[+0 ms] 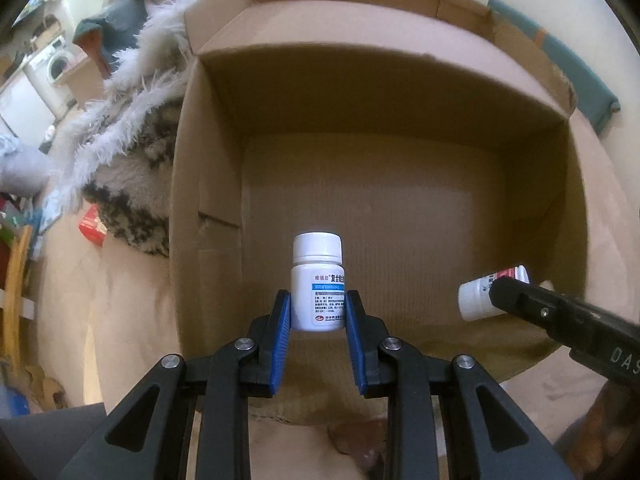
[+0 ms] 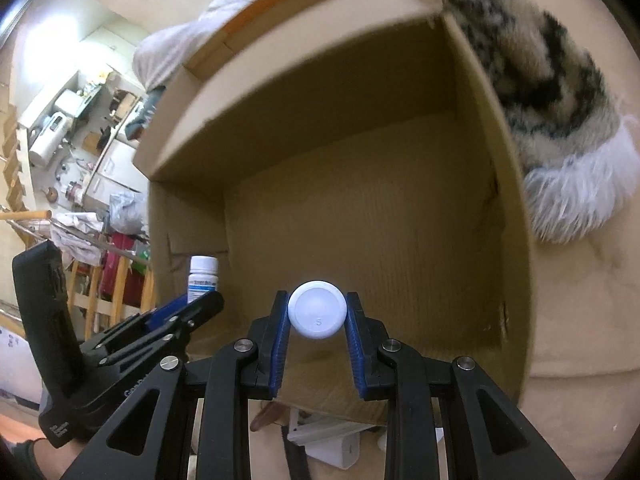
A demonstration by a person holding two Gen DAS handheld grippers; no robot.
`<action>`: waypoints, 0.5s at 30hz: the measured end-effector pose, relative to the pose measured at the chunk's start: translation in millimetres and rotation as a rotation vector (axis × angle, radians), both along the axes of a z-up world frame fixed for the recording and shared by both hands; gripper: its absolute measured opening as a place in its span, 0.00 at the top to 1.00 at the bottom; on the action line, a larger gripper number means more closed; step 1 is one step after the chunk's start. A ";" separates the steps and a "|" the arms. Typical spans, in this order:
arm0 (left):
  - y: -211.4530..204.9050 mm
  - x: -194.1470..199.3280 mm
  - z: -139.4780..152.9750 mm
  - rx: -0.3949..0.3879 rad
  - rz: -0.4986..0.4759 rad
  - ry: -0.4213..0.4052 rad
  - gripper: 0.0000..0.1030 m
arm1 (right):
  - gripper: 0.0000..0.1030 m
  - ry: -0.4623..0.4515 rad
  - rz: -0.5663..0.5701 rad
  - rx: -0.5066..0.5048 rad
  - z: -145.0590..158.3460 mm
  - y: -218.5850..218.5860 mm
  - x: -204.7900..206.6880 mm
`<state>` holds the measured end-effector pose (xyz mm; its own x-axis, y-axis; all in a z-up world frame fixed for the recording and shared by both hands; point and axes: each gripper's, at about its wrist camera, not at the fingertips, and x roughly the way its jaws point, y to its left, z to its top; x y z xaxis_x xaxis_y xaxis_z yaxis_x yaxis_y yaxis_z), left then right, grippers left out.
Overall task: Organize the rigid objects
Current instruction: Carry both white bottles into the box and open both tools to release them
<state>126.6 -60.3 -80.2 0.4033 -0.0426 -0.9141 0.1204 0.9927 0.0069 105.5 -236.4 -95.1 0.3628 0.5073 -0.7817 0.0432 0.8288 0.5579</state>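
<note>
Left hand-held gripper (image 1: 318,312) clamps upright pill bottle (image 1: 318,284); right hand-held gripper (image 2: 318,314) clamps second bottle (image 2: 317,310), label hidden, over cardboard box (image 1: 400,208).

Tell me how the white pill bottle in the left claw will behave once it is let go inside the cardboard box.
The pill bottle looks like rigid plastic, so it should keep its shape. Held upright by the left claw, it is taller than wide and may tip on landing. Being round, it would probably roll across the cardboard box floor.

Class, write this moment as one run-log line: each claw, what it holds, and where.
left claw: shut on blue-label bottle, upright | right claw: shut on red-label bottle, end-on | both over open cardboard box | box floor bare
</note>
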 end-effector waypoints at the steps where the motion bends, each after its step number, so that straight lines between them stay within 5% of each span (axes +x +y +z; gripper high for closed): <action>1: -0.2 -0.1 -2.1 0.008 -0.003 -0.003 0.77 | 0.73 0.010 0.003 -0.007 -3.5 1.4 0.4; 15: -0.8 3.5 -14.6 0.007 0.003 0.014 0.77 | 0.73 0.083 0.034 -0.057 -24.1 14.0 12.9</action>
